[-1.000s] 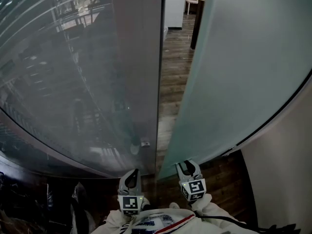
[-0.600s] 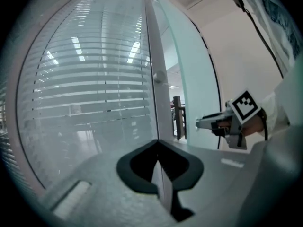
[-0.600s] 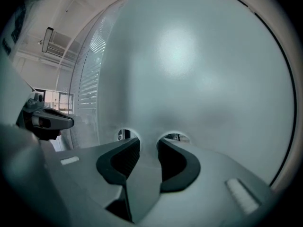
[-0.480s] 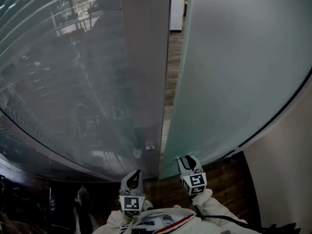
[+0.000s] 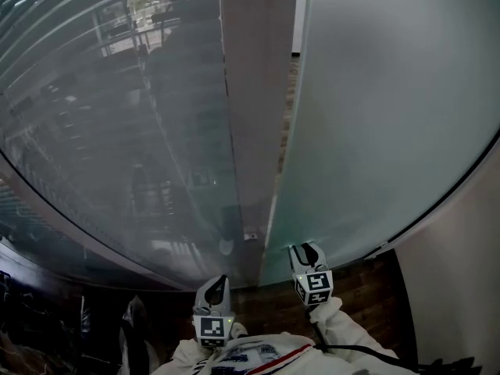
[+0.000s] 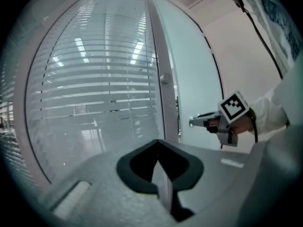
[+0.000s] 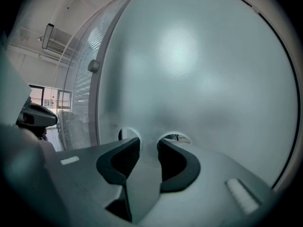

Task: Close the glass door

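The frosted glass door fills the right of the head view. Its left edge stands a narrow slit away from the grey frame post. My right gripper points at the door's face low down near that edge; in the right gripper view its jaws stand slightly apart with both tips against the glass, holding nothing. My left gripper hangs back, lower and to the left, apart from the door, with its jaws closed together and empty. The right gripper shows at the door in the left gripper view.
A fixed glass wall with horizontal blinds curves away on the left of the post. A small metal fitting sits at the post's foot. A plain wall bounds the right. Dark wood floor lies below the door.
The door's edge has swung left toward the frame post, so the gap showing the room beyond has shrunk to a slit. My right gripper has followed the door; the left has barely moved.
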